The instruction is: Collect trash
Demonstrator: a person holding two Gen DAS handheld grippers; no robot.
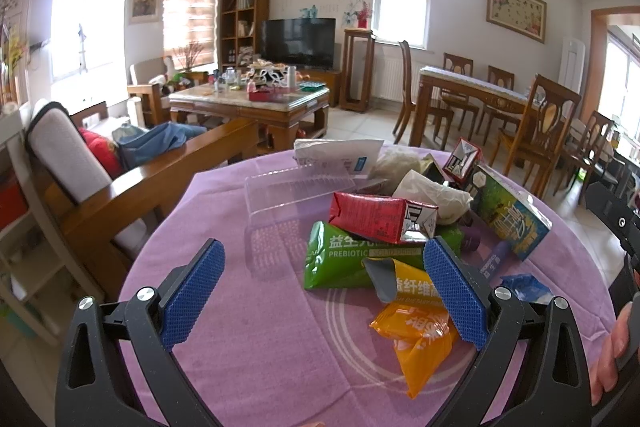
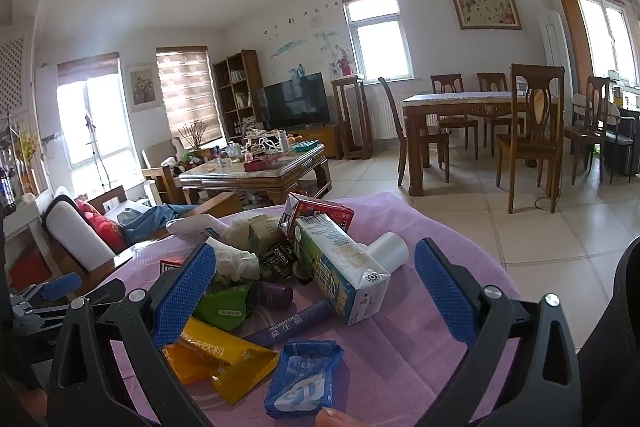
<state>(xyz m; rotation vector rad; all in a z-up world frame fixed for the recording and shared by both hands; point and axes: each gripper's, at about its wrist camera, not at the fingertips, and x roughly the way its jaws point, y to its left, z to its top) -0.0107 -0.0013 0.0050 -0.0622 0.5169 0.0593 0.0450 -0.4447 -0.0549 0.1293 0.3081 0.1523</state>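
Living room behind, purple-clothed round table (image 1: pixel 248 347) in front. Heaped near its middle: trash — red carton (image 1: pixel 376 217), green prebiotic pouch (image 1: pixel 344 259), orange sachet (image 1: pixel 420 339), blue wrapper (image 2: pixel 304 379), green-and-blue milk carton (image 2: pixel 340 275). Left gripper (image 1: pixel 324 267) spread wide, holding nothing, above the pile's near edge. Right gripper (image 2: pixel 316 275) likewise wide apart, empty, straddling the milk carton.

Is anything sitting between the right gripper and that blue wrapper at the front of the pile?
Nothing visible does. The blue wrapper lies flat on the purple cloth just ahead of the open right gripper, with the yellow packet beside it, not over it.
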